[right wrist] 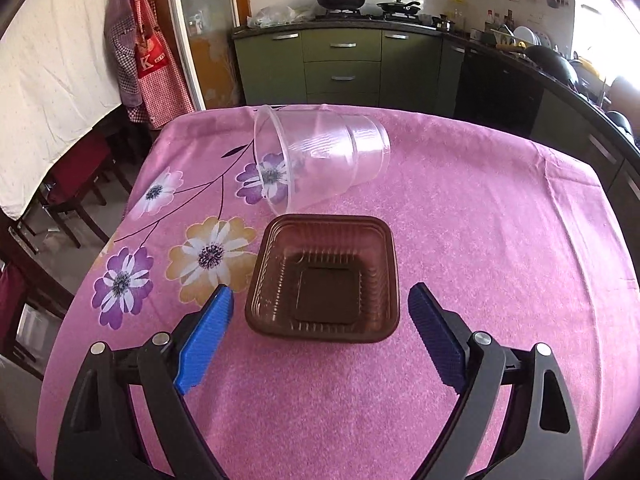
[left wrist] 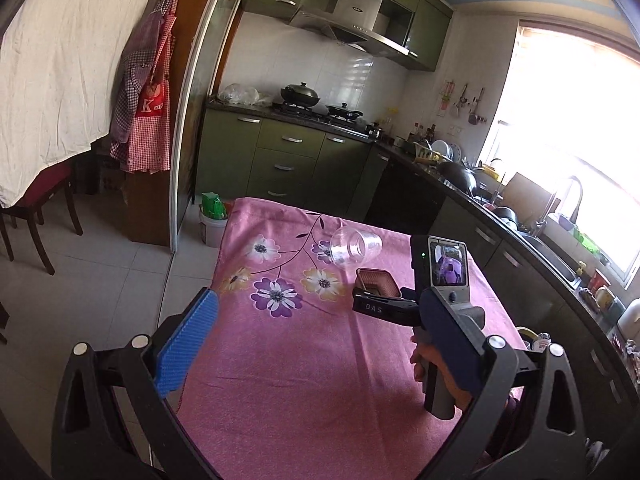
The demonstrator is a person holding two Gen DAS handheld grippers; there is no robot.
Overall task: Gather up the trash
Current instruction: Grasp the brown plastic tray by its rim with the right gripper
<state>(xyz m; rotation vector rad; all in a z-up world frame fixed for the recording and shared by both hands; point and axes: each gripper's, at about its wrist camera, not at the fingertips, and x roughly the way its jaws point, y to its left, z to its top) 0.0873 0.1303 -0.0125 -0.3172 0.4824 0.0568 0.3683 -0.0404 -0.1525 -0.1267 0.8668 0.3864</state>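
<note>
A brown square plastic tray [right wrist: 324, 276] sits upright on the pink flowered tablecloth [right wrist: 500, 240]. Just beyond it a clear plastic cup [right wrist: 320, 160] lies on its side, mouth to the left. My right gripper [right wrist: 321, 291] points down at the tray, jaws wide apart; the blue fingertips [right wrist: 218, 312] flank the tray's near corners without touching. In the left wrist view the cup [left wrist: 354, 250] and tray [left wrist: 378, 282] lie farther out, and a hand [left wrist: 424, 360] holds the right gripper tool [left wrist: 440, 276] behind the tray. My left gripper [left wrist: 320, 320] hangs open over bare cloth.
A white bucket with a green bag [left wrist: 212, 220] stands on the floor at the table's far left corner. Dark counters [left wrist: 500, 216] with dishes and a sink run along the right. Green cabinets [right wrist: 340, 64] and a stove are behind. Chairs [left wrist: 36, 208] stand left.
</note>
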